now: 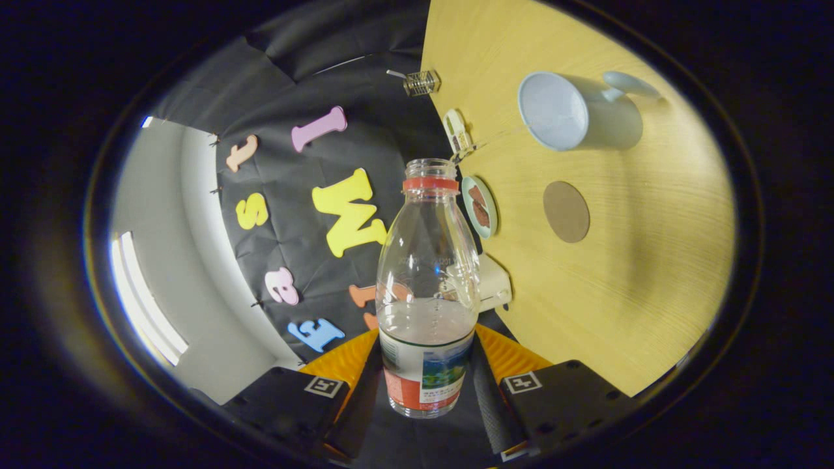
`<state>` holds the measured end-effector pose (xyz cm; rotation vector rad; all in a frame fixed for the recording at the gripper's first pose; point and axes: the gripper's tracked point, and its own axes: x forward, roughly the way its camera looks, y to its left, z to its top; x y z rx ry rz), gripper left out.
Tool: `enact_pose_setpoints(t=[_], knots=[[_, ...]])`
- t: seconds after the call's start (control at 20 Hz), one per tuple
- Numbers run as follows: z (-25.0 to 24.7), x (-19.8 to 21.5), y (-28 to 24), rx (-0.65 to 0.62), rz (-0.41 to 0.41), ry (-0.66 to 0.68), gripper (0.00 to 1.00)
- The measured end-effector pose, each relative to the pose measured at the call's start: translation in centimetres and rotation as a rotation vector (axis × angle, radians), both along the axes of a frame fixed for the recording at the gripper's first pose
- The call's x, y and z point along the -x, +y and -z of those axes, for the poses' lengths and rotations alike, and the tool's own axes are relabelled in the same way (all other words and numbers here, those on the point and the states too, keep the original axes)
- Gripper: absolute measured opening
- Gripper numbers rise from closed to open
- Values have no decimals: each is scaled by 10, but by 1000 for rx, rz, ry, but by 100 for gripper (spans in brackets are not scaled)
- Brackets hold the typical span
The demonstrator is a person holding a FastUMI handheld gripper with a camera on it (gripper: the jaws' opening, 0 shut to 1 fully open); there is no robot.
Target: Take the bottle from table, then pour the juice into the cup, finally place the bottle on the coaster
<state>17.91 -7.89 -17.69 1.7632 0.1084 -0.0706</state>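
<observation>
Fingers of our gripper (427,384) clamp the open bottle (427,286), its mouth tipped toward the cup (576,111) beside the coaster (566,212).

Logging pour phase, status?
Gripper shut on clear plastic bottle, tilted. Thin stream arcs from mouth into pale blue mug. Round brown coaster bare, path open.

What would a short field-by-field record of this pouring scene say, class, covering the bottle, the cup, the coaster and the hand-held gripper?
bottle: clear bottle, cap off, tipped toward the cup, part full
stream: thin stream running from the bottle's mouth into the cup
cup: pale blue mug on the wooden table, beyond the bottle
coaster: round brown coaster, bare, beside the cup
hand-held gripper: hand-held gripper shut on the bottle, one finger on each side of its label
</observation>
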Motion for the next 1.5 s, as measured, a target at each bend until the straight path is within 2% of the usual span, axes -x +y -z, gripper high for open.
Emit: enact_pose_setpoints(t=[1.5], knots=[[-31,-8,-10,-178,17,9,75]])
